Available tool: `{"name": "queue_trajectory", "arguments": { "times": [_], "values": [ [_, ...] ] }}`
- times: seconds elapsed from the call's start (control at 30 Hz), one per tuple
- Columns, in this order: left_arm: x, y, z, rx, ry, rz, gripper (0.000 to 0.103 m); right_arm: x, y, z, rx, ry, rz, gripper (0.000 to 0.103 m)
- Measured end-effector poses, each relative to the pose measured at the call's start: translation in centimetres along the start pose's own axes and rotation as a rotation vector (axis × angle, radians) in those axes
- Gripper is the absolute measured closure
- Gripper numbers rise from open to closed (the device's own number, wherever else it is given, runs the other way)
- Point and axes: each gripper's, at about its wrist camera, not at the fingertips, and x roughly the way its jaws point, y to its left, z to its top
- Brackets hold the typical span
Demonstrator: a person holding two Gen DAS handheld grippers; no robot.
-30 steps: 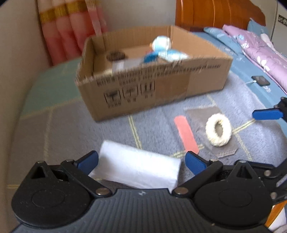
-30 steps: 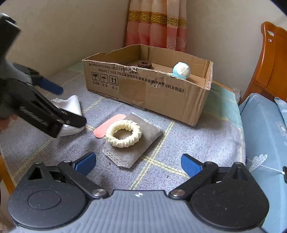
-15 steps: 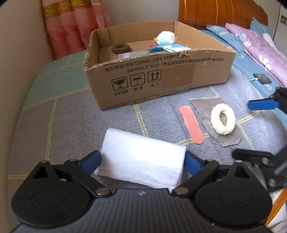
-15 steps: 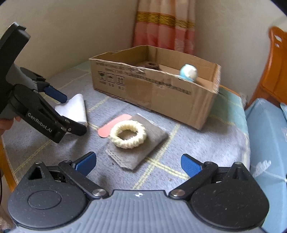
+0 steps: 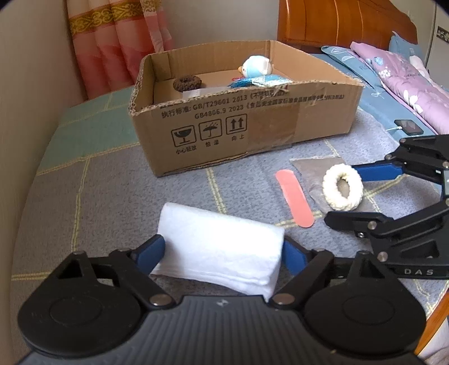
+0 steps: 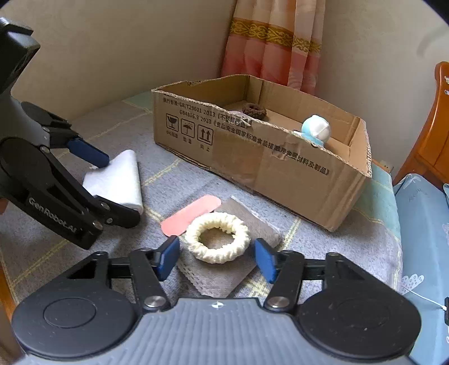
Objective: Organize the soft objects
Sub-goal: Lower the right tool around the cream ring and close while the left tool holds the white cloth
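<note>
While the left wrist view takes in a headboard and a purple floral quilt at upper right, the right wrist view shows neither, only a slice of orange wooden frame at its right edge. Left gripper: jaws have just been closing, blue pads now against both ends of the folded white towel, low centre of frame; towel lies on the bed, soft, thick, doubled over. From the right wrist view the same towel sits at middle left, one pad on its far end. Right gripper: jaws have just been closing, about half open, pads either side of the cream scrunchie with a small gap each side, not yet pressing. Scrunchie is a ribbed ring lying flat on a grey cloth square. Pink strip just beside it, flat, to its left. Cardboard box upper centre, open top; inside, a brown scrunchie, a blue-and-white plush toy and a pale blue packet, the packet seen only from the left side. Grey bedcover with yellow grid lines, green patch toward the wall. Beige wall, pink curtain with a gold band behind the box. Small dark phone on a white cable at right.
</note>
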Motion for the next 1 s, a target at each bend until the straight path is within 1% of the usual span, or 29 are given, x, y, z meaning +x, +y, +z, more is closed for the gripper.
{"name": "queue_trajectory", "arguments": {
  "times": [0.07,0.1,0.2,0.3,0.37,0.4,0.43,0.53,0.57,0.73,0.9,0.97,1.0],
  "values": [
    [-0.2,-0.2,0.0,0.001,-0.004,0.001,0.025,0.0,0.0,0.1,-0.005,-0.001,0.001,0.046],
    [-0.2,-0.3,0.1,0.001,-0.007,-0.004,0.027,-0.1,0.0,0.1,-0.003,-0.005,-0.001,0.049],
    [-0.3,-0.5,0.3,0.005,-0.006,0.001,0.028,-0.1,-0.2,0.3,0.007,-0.005,0.006,0.05],
    [-0.1,-0.4,0.3,0.003,-0.005,0.01,0.022,0.0,-0.1,0.3,0.004,-0.001,0.003,0.05],
    [0.2,-0.3,0.4,0.01,0.001,0.031,0.009,0.0,-0.1,0.3,-0.002,-0.001,0.0,0.05],
    [0.3,-0.2,0.4,0.009,0.003,0.043,0.007,0.0,0.0,0.3,-0.003,-0.001,-0.001,0.05],
    [0.5,0.0,0.3,0.005,0.007,0.046,0.006,0.0,-0.1,0.3,-0.001,-0.002,0.0,0.05],
    [0.8,0.7,0.3,-0.029,0.011,0.017,0.005,0.0,-0.2,0.3,0.01,-0.003,0.006,0.05],
    [0.9,0.9,0.3,-0.035,0.009,0.012,0.003,0.0,-0.3,0.3,0.012,-0.004,0.007,0.05],
    [1.6,1.3,0.8,-0.061,0.007,0.008,0.001,0.0,-0.5,0.2,0.016,-0.008,0.015,0.049],
    [1.5,1.3,1.0,-0.059,0.003,0.002,0.009,0.0,-0.6,0.3,0.015,-0.009,0.019,0.049],
    [1.2,1.2,0.9,-0.06,-0.001,0.005,0.022,0.0,-0.5,0.2,0.015,-0.011,0.019,0.05],
    [1.0,1.1,1.0,-0.059,-0.002,0.005,0.025,0.0,-0.4,0.2,0.012,-0.013,0.016,0.051]
  ]
}}
